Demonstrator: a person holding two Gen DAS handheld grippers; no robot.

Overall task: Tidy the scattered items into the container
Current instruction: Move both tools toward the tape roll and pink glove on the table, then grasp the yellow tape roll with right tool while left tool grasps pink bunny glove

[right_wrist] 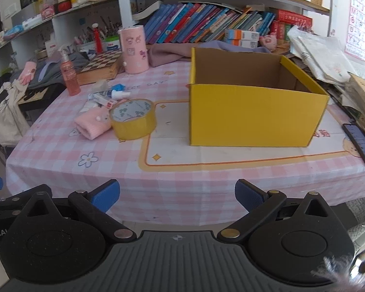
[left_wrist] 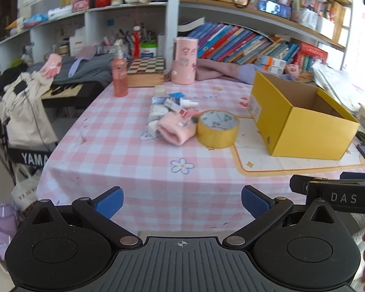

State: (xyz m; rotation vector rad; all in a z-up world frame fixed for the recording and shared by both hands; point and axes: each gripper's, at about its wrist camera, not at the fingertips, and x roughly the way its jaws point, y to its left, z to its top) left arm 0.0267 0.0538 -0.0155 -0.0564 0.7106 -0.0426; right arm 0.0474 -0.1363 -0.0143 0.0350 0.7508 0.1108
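Note:
An open yellow cardboard box (left_wrist: 301, 124) (right_wrist: 253, 116) stands on the pink checked tablecloth, with nothing showing inside it. To its left lies a roll of yellow tape (left_wrist: 217, 129) (right_wrist: 133, 119), a pink knitted piece (left_wrist: 175, 129) (right_wrist: 92, 125), and a pile of small tubes and packets (left_wrist: 172, 104) (right_wrist: 107, 97). My left gripper (left_wrist: 181, 200) hangs open in front of the table's near edge, holding nothing. My right gripper (right_wrist: 177, 196) is also open and holds nothing, level with the box. Part of the right gripper's body (left_wrist: 340, 194) shows at the left wrist view's right side.
At the table's back stand a pink spray bottle (left_wrist: 120, 77) (right_wrist: 69, 73), a chessboard box (left_wrist: 147, 71) (right_wrist: 101, 67) and a pink cylinder (left_wrist: 184, 60) (right_wrist: 133, 50). A phone (right_wrist: 360, 143) lies right of the box. Bookshelves rise behind; a keyboard and clothes sit at the left.

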